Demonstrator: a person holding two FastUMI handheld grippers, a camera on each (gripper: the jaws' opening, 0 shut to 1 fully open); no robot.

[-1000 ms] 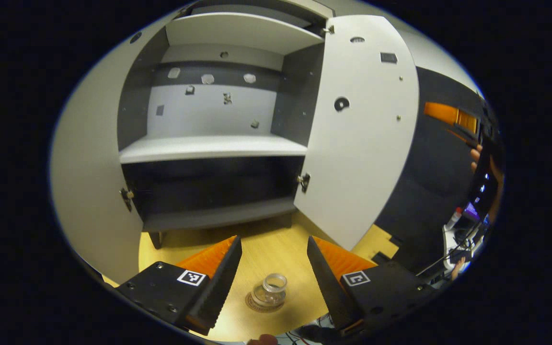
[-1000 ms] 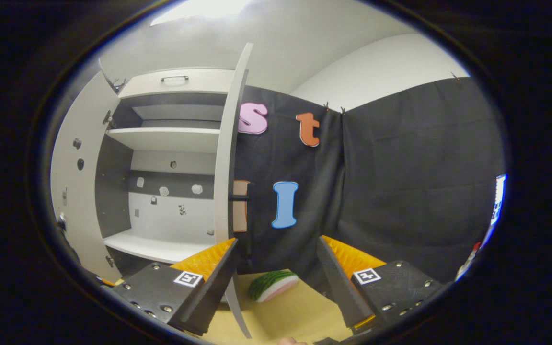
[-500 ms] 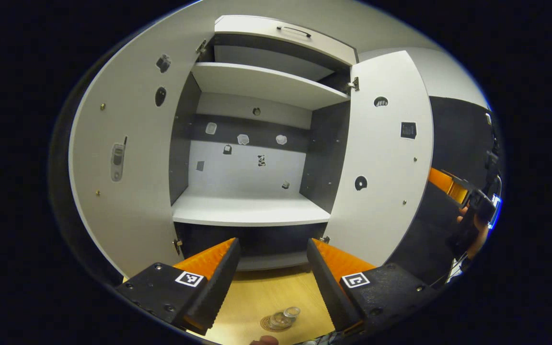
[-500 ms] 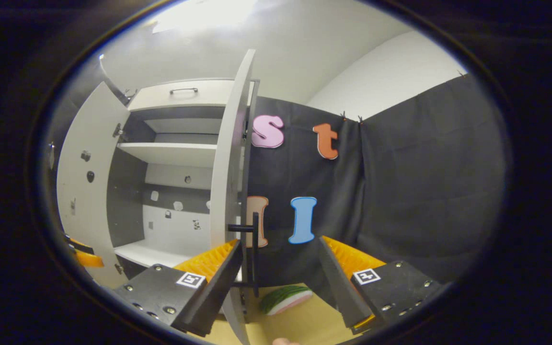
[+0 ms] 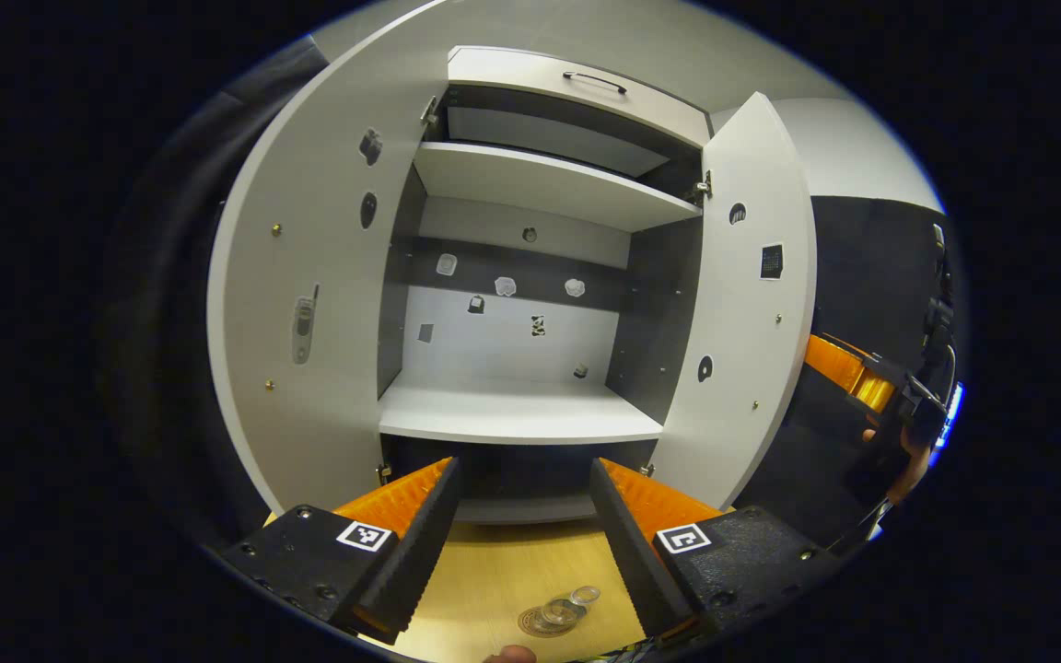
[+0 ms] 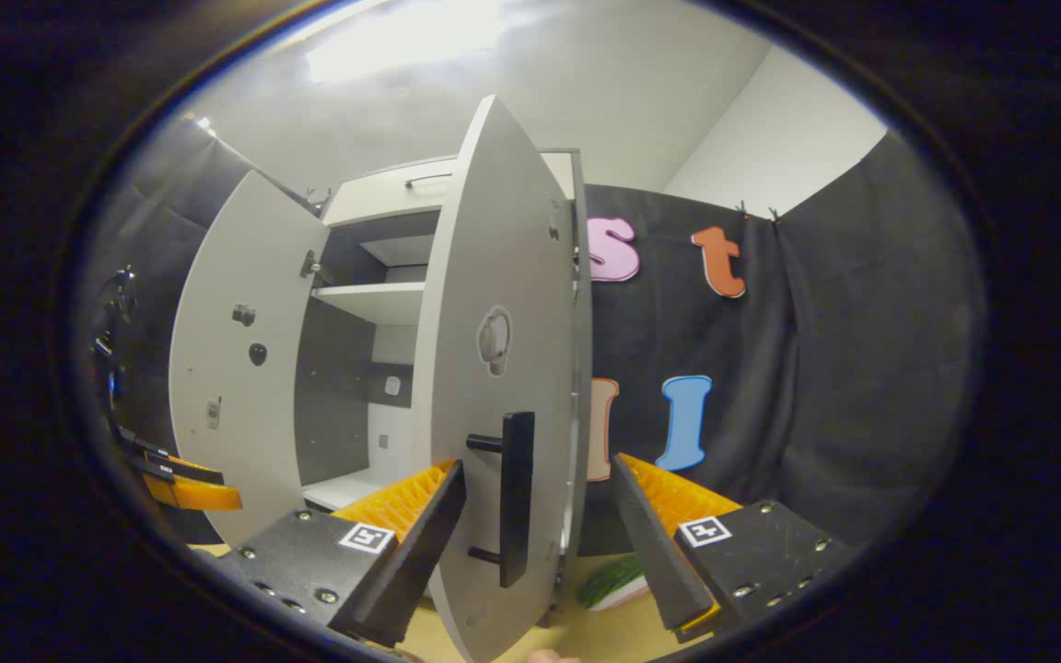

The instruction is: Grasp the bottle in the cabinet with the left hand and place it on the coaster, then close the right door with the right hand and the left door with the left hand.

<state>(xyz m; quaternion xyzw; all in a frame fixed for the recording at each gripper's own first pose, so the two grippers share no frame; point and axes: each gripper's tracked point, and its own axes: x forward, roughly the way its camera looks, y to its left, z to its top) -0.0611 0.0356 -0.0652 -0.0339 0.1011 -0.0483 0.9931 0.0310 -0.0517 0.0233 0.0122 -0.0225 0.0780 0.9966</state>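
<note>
A small clear bottle (image 5: 564, 607) stands on a round coaster (image 5: 533, 626) on the wooden table, low in the left gripper view. My left gripper (image 5: 524, 465) hangs open and empty above and behind it, facing the open cabinet (image 5: 517, 405). The left door (image 5: 309, 368) stands wide open. The right door (image 5: 747, 350) is partly swung in. In the right gripper view, my right gripper (image 6: 538, 463) is open at the right door's outer face (image 6: 494, 276), and the black handle (image 6: 517, 497) sits between its fingers without being pinched. Whether a finger touches the door is unclear.
The cabinet's white shelf (image 5: 521, 419) is bare, with small stickers on the back wall. A toy watermelon slice (image 6: 612, 582) lies on the table right of the cabinet. The other gripper's orange finger (image 5: 848, 368) shows past the right door's edge.
The right door has swung partway toward the cabinet and the right gripper has come round to its outer face and handle. The left gripper has risen and drawn back from the bottle.
</note>
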